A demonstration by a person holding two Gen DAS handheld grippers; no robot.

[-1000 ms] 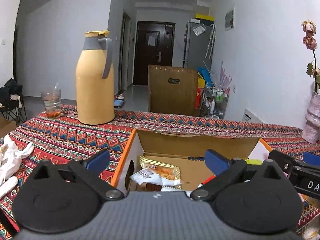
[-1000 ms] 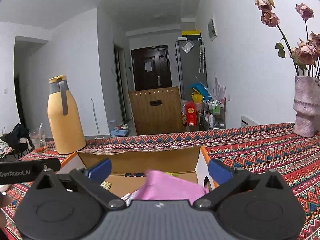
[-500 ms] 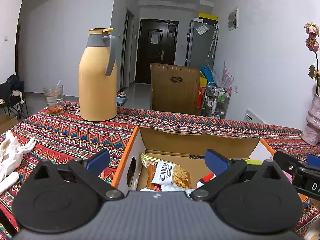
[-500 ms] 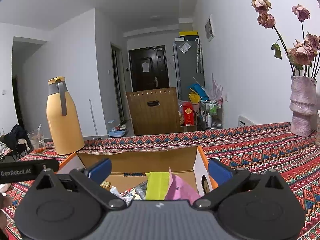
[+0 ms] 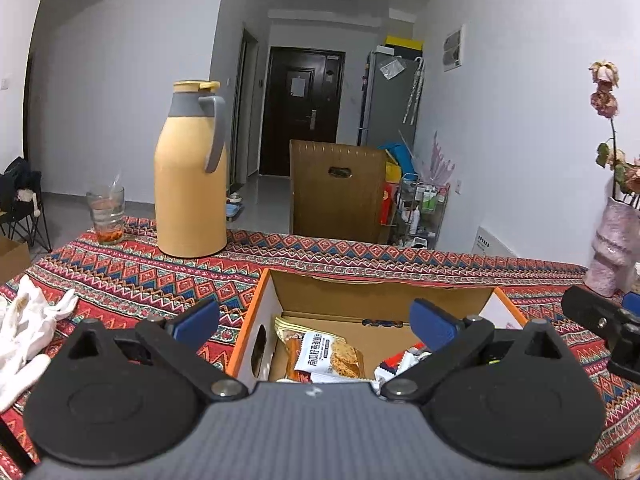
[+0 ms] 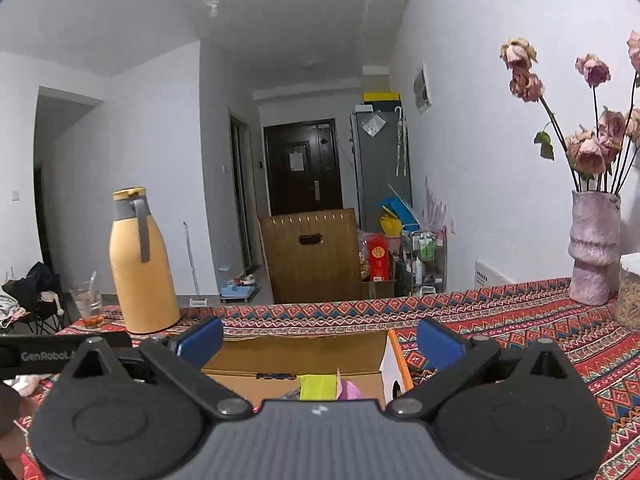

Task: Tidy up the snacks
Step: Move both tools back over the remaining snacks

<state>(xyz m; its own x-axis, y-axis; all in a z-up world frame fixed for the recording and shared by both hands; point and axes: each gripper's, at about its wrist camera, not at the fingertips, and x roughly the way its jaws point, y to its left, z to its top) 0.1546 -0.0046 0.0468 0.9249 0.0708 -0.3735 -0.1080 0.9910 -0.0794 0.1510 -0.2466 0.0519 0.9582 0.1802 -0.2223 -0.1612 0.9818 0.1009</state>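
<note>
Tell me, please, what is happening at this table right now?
A person is sorting snacks into an open cardboard box on the patterned tablecloth, with a handheld tool in each hand. The left tool and right tool both hang open and empty above the box. Inside lie a biscuit packet, a yellow-green packet and a pink one. A yellow thermos stands behind.

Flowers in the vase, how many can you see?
7 at least. In the right wrist view the flowers stand in the vase on the table's right: two drooping top left, one higher right, a cluster lower down. The picture's edge cuts off more.
</note>
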